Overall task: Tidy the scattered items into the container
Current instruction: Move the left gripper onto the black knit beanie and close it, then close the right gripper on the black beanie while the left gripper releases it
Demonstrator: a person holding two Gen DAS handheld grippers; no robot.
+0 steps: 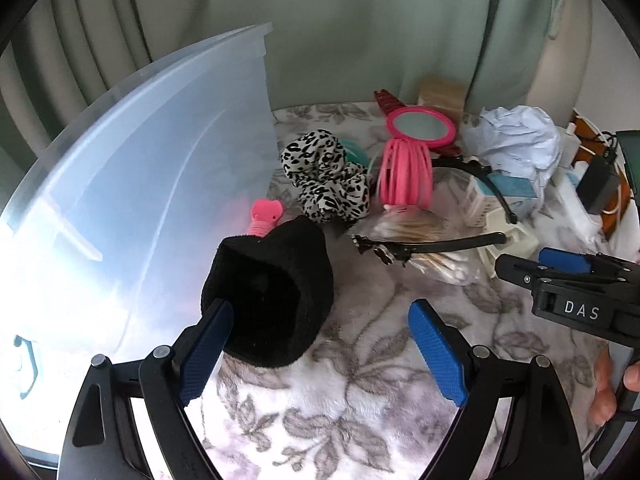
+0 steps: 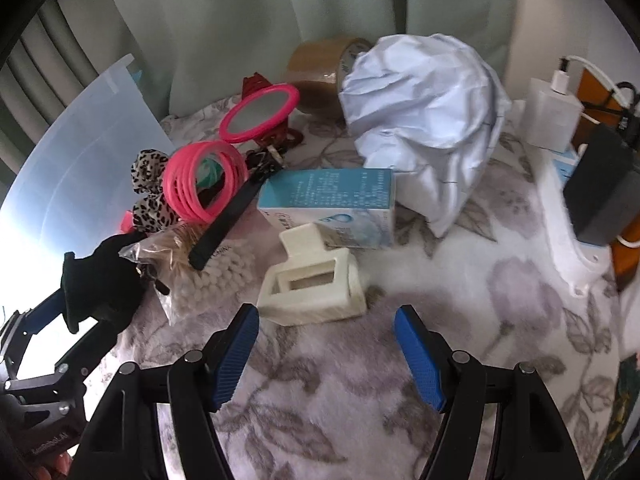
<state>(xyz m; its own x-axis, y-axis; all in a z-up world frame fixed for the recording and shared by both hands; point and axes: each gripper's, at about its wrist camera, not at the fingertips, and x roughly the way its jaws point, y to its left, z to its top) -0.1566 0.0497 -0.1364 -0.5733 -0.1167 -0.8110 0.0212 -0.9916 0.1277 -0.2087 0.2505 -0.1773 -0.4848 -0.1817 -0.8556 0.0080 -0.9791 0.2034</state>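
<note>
A clear plastic container [image 1: 132,184] stands at the left on a floral blanket. A black knit band [image 1: 272,292] lies beside it, resting against the left finger of my open left gripper [image 1: 320,344]; it also shows in the right wrist view [image 2: 100,280]. Behind it lie a leopard scrunchie [image 1: 324,176], pink bangles [image 1: 406,172], a pink mirror [image 1: 420,126], a pink clip [image 1: 266,216], a black hair clip [image 1: 432,244] and a bag of cotton swabs [image 2: 208,272]. My right gripper [image 2: 326,352] is open and empty, just short of a cream claw clip [image 2: 312,288].
A blue-and-white box [image 2: 332,204], a crumpled white cloth [image 2: 424,120], a tape roll [image 2: 320,72] and chargers with cables [image 2: 560,120] sit at the back and right. Curtains hang behind. My right gripper shows at the right of the left wrist view [image 1: 560,280].
</note>
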